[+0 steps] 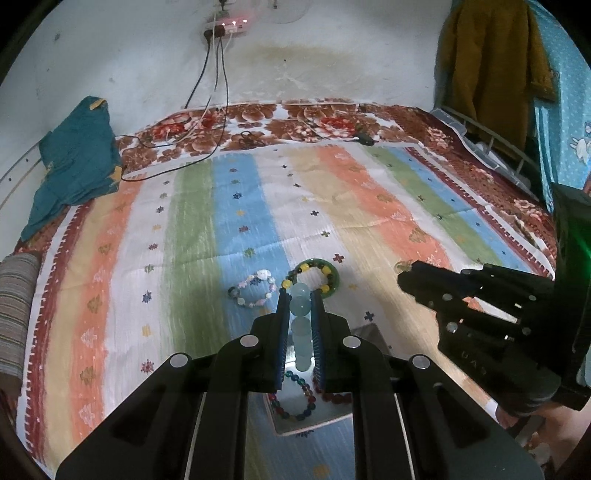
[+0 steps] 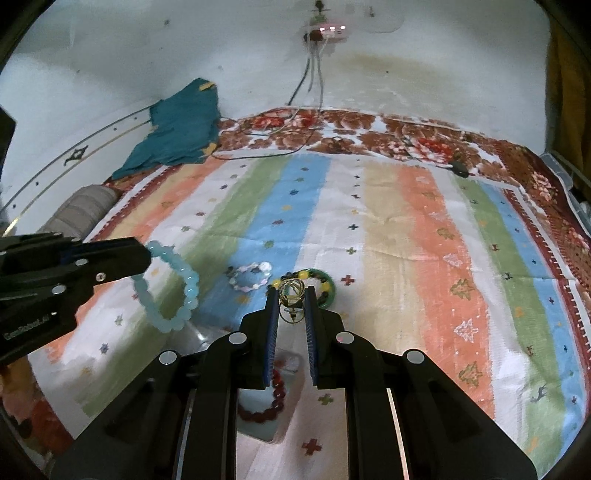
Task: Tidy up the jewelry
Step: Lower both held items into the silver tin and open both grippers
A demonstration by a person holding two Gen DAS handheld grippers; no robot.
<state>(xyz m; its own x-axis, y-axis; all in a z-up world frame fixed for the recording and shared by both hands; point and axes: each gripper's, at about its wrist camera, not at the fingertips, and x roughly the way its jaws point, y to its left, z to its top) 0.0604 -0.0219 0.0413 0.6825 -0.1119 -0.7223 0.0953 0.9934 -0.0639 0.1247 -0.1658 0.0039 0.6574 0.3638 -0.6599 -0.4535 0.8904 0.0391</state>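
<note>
My left gripper (image 1: 300,295) is shut on a pale blue bead bracelet (image 1: 300,314), held above a shallow tray (image 1: 306,424). The bracelet also hangs from it in the right wrist view (image 2: 168,291). My right gripper (image 2: 291,295) is shut on thin gold wire earrings (image 2: 291,295), above the tray (image 2: 258,432). In the tray lie a multicoloured bead bracelet (image 1: 295,398) and a dark red bead bracelet (image 2: 266,406). On the striped cloth ahead lie a pastel bead bracelet (image 1: 255,290) and a green bangle with a yellow-and-dark bead bracelet (image 1: 317,275).
The striped cloth (image 1: 258,206) covers a floral bedspread (image 1: 295,122). A teal garment (image 1: 74,162) lies at the back left, cables (image 1: 207,140) and a power strip (image 1: 227,26) at the wall. A striped cushion (image 1: 14,314) sits at the left edge.
</note>
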